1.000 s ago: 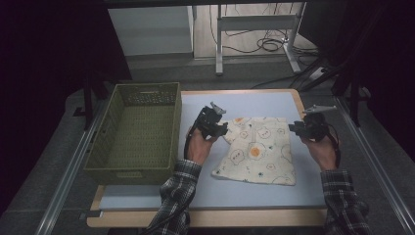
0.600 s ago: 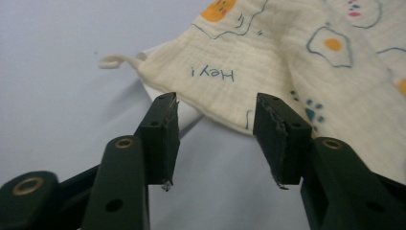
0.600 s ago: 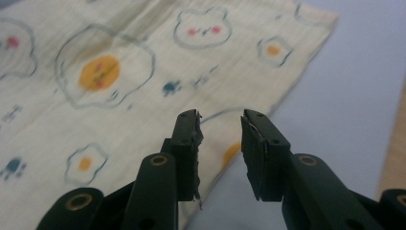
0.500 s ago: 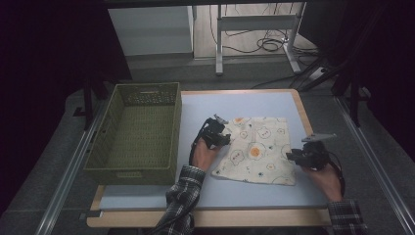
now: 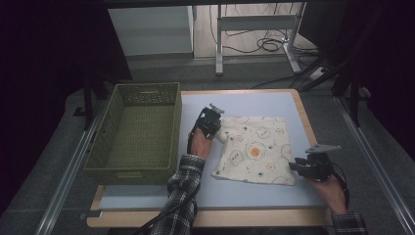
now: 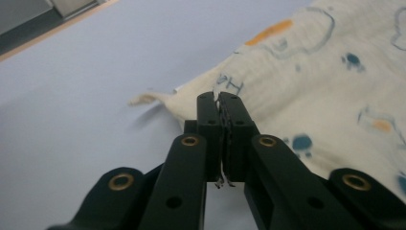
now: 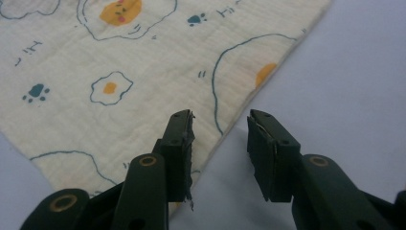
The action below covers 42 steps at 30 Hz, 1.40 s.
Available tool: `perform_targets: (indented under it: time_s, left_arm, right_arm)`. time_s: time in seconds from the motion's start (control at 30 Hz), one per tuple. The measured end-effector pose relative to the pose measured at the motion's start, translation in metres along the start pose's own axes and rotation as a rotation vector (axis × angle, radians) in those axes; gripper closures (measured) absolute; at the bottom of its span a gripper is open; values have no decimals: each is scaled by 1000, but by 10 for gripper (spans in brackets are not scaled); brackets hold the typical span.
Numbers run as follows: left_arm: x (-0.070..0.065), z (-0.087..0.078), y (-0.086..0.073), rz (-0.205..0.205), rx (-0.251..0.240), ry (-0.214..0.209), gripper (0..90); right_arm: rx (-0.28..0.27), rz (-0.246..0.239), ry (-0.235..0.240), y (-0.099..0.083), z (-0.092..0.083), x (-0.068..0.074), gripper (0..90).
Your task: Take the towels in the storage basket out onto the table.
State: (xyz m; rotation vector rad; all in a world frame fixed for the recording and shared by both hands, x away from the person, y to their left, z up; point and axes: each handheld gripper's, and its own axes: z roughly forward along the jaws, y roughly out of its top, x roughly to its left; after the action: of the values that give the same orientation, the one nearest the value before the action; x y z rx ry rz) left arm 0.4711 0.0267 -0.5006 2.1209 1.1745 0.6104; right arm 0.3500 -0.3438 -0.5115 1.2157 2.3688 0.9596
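A cream cloth [image 5: 254, 152] printed with fried eggs and paw marks lies flat on the pale blue table [image 5: 244, 100]. My left gripper [image 5: 218, 129] is at the cloth's far left corner. In the left gripper view its jaws [image 6: 219, 98] have just closed and are shut on the cloth's [image 6: 325, 72] edge, beside the pointed corner. My right gripper [image 5: 293, 167] is at the near right corner. Its jaws [image 7: 220, 120] have just been opening further and stand apart over the cloth's [image 7: 119, 57] hem, with nothing pinched.
An olive green slatted basket [image 5: 147, 87] stands at the table's left, close beside my left forearm. The wooden table border runs along the right and near sides. Cables and desk legs lie on the floor beyond the far edge.
My right hand has come back toward the near edge and down, to the cloth's near right corner. The left gripper has settled on the far left corner, which now puckers.
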Motion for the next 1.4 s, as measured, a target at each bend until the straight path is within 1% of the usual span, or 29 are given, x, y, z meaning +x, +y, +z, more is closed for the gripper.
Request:
perform_targets:
  time_s: [0.03, 0.07, 0.1, 0.13, 0.2, 0.23, 0.3, 0.33, 0.4, 0.43, 0.47, 0.5, 0.53, 0.57, 0.63, 0.73, 0.77, 0.83, 0.9, 0.97, 1.03, 1.07, 1.1, 1.17, 1.2, 1.23, 1.27, 1.3, 1.4]
  left_arm:
    - [1, -1, 0, 0, -1, 17, 764]
    - [2, -3, -1, 3, -2, 25, 728]
    - [2, -5, -2, -8, -7, 21, 716]
    - [2, -6, -3, -19, -8, 15, 673]
    - [-2, -13, -8, -25, -22, 5, 616]
    - [-4, -16, -10, -41, -28, -11, 600]
    - [-9, -22, -16, -48, -28, -30, 583]
    - [-12, -26, -20, -46, -30, -30, 571]
    - [-19, -34, -28, -37, -23, -47, 557]
    - [-23, -38, -33, -30, -24, -41, 544]
    - [-23, -38, -33, -30, -24, -41, 545]
    - [-30, -48, -44, -17, -23, -55, 543]
    - [-35, -53, -50, -13, -25, -57, 539]
    - [-38, -58, -56, 0, -27, -64, 541]
    - [-44, -68, -68, -2, -38, -80, 553]
    - [-52, -84, -85, 13, -55, -103, 587]
    - [-55, -88, -90, 16, -62, -117, 590]
    - [-60, -95, -102, 29, -62, -125, 587]
    - [-64, -95, -110, 41, -55, -144, 578]
    - [-68, -90, -115, 65, -27, -133, 571]
    - [-72, -85, -122, 77, -6, -137, 572]
    - [-72, -85, -124, 67, -25, -146, 580]
    - [-73, -86, -126, 55, -30, -157, 608]
    - [-75, -86, -128, 40, -32, -196, 726]
    - [-75, -86, -128, 34, -31, -216, 800]
    - [-76, -87, -127, 34, -24, -229, 847]
    - [-76, -88, -126, 47, -19, -234, 881]
    - [-76, -91, -126, 52, -25, -233, 889]
    - [-71, -105, -123, 34, -46, -233, 888]
  right_arm:
    - [-1, 3, 1, 0, 0, 0, 605]
    - [-2, 3, 1, 1, 1, 0, 603]
    - [-3, 0, -1, 2, 2, -1, 600]
    - [-4, -2, 0, 3, 3, 0, 594]
    - [-3, -5, 1, 4, 2, 2, 590]
    - [-4, -11, 3, 5, 1, 3, 590]
    - [-4, -13, 6, 5, -1, 5, 591]
    - [-6, -15, 9, 5, -3, 6, 593]
    - [-6, -21, 14, 3, -7, 8, 596]
    - [-4, -21, 16, 2, -9, 10, 598]
    - [-2, -23, 18, 0, -11, 10, 602]
    - [1, -23, 21, -3, -15, 12, 607]
    - [0, -27, 21, -4, -15, 12, 608]
    - [2, -26, 23, -7, -17, 14, 609]
    - [7, -29, 23, -11, -21, 16, 609]
    - [14, -35, 26, -18, -24, 20, 609]
    - [12, -36, 29, -19, -24, 21, 608]
    - [9, -41, 32, -23, -26, 25, 605]
    - [7, -48, 32, -25, -26, 28, 604]
    - [18, -63, 22, -28, -23, 31, 605]
    - [7, -64, 16, -30, -23, 33, 613]
    - [7, -68, 13, -30, -23, 34, 647]
    - [4, -65, 23, -31, -24, 35, 700]
    - [-2, -59, 47, -33, -24, 37, 820]
    - [1, -47, 67, -33, -24, 37, 855]
    - [3, -38, 73, -32, -24, 37, 864]
    - [6, -34, 77, -32, -24, 36, 872]
    - [7, -33, 75, -31, -24, 37, 874]
    - [-1, -40, 59, -31, -32, 37, 876]
